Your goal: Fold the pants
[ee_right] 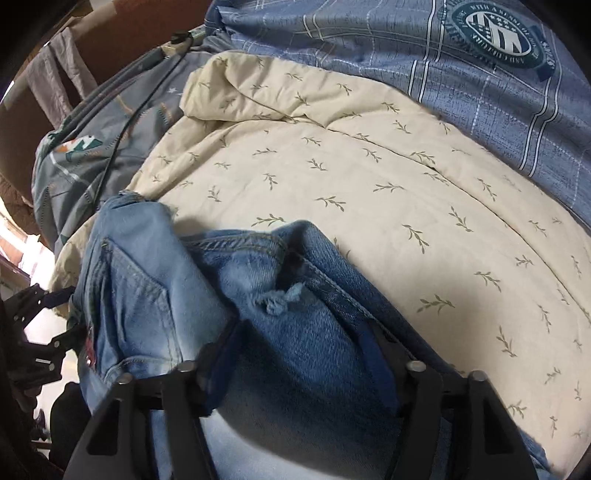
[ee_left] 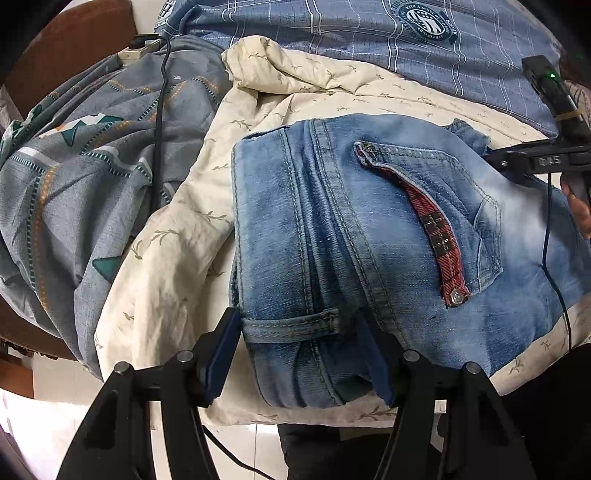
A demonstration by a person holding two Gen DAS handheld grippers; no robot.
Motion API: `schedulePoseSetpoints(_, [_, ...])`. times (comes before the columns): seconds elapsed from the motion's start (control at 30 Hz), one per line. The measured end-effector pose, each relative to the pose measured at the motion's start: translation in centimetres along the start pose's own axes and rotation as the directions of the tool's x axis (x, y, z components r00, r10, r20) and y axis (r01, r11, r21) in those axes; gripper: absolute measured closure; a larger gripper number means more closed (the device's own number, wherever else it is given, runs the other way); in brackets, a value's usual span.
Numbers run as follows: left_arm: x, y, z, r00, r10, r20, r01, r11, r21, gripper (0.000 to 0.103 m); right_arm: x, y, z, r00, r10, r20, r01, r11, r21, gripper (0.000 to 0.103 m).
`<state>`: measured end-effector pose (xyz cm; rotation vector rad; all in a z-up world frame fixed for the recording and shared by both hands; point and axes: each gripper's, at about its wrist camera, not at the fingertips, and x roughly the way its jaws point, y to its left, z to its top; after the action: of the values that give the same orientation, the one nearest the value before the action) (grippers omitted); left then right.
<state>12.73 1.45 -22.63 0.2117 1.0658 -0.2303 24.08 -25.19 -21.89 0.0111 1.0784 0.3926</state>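
Observation:
The light blue jeans (ee_left: 369,236) lie folded on a cream leaf-print quilt (ee_left: 177,258), back pocket with a red plaid flap (ee_left: 436,229) facing up. My left gripper (ee_left: 299,354) is open, its blue pads on either side of the waistband fold by the belt loop (ee_left: 291,325). The right gripper (ee_left: 543,162) shows at the jeans' far right edge. In the right wrist view the jeans (ee_right: 207,295) bulge between the open fingers of my right gripper (ee_right: 299,354), with a frayed tear (ee_right: 280,299) just ahead.
A grey patterned blanket (ee_left: 74,192) lies left with a black cable (ee_left: 159,122) over it. A blue checked sheet with a round emblem (ee_left: 424,26) lies behind. The quilt (ee_right: 369,184) spreads right of the jeans. The bed edge and tiled floor (ee_left: 251,443) lie below.

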Motion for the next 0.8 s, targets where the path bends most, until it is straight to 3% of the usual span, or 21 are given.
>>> schedulePoseSetpoints(0.03, [-0.1,0.0,0.0,1.0,0.002,0.001,-0.002,1.0,-0.002,0.038,0.1,0.3,0.1,1.0,-0.014,0.0,0.014,1.0,-0.012,0.085])
schedulePoseSetpoints(0.07, [-0.2,0.0,0.1,1.0,0.005,0.003,-0.005,1.0,-0.004,0.038,0.1,0.7,0.2,0.999,-0.044,0.005,0.045,0.999,-0.024,0.096])
schedulePoseSetpoints(0.13, [-0.5,0.1,0.2,1.0,0.017,0.012,-0.016,1.0,-0.005,0.038,-0.4,1.6,0.3,0.996,-0.087,0.034,0.089,0.995,-0.036,0.1])
schedulePoseSetpoints(0.23, [-1.2,0.1,0.7,0.999,0.041,0.036,-0.04,0.999,-0.016,0.038,-1.1,1.1,0.8,0.982,-0.174,0.077,0.174,0.985,0.007,0.102])
schedulePoseSetpoints(0.43, [-3.7,-0.9,1.7,0.993,0.02,0.113,-0.018,1.0,-0.017,0.038,1.0,-1.3,1.6,0.972,-0.22,0.085,0.207,0.969,0.137,0.102])
schedulePoseSetpoints(0.53, [-3.4,-2.0,1.7,0.994,0.028,0.107,-0.031,0.999,0.024,0.038,1.0,-2.6,1.5,0.977,-0.174,0.121,0.141,0.96,0.243,0.098])
schedulePoseSetpoints(0.6, [-1.9,-2.3,1.5,0.996,0.052,0.072,-0.056,0.997,0.053,0.038,-1.0,-4.0,0.8,0.983,-0.085,0.16,0.026,0.941,0.338,0.098])
schedulePoseSetpoints(0.67, [-0.7,-2.4,0.9,0.994,0.105,0.037,-0.108,0.991,0.078,0.038,-4.0,-5.3,-0.8,0.973,-0.017,0.23,-0.08,0.911,0.404,0.098])
schedulePoseSetpoints(0.73, [-0.1,-2.0,0.4,0.993,0.114,0.007,-0.114,0.991,0.064,0.038,-7.7,-6.2,-2.9,0.958,-0.056,0.281,-0.076,0.897,0.436,0.098])
schedulePoseSetpoints(0.8, [-0.9,-1.5,0.5,0.995,0.099,0.004,-0.099,0.995,0.025,0.038,-10.5,-7.2,-5.5,0.957,-0.113,0.268,-0.02,0.894,0.448,0.098])
